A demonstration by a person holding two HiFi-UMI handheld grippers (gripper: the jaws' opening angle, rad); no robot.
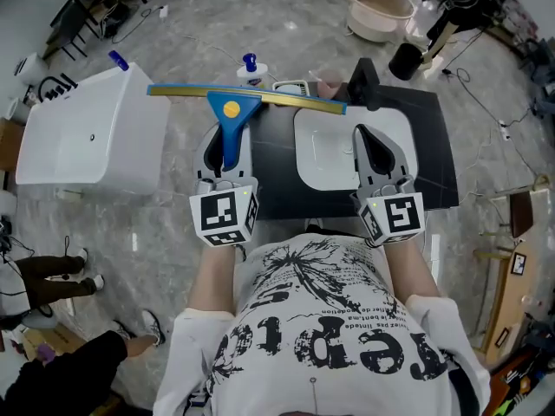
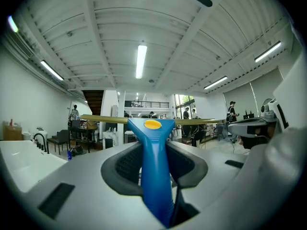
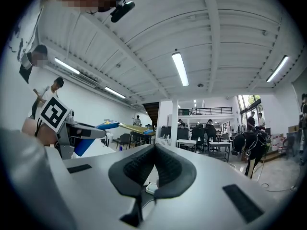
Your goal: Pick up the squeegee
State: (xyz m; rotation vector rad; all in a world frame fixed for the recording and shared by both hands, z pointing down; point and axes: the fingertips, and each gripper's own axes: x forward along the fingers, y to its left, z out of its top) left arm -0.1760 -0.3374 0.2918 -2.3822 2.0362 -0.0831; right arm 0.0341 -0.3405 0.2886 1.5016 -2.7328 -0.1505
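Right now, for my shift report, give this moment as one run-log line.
left claw: shut on squeegee handle | right claw: shut, empty | squeegee: held level in air

Bright, even light fills all three views. Above the squeegee (image 2: pixel 153 166) in the left gripper view, long ceiling tubes (image 2: pixel 140 60) glow nearly white, and the windows (image 2: pixel 183 102) behind its blade are washed out. In the head view, shadows beneath the squeegee are faint and soft. Both gripper views bend strongly toward black corners, and the squeegee's handle nearest the lens looks slightly soft.
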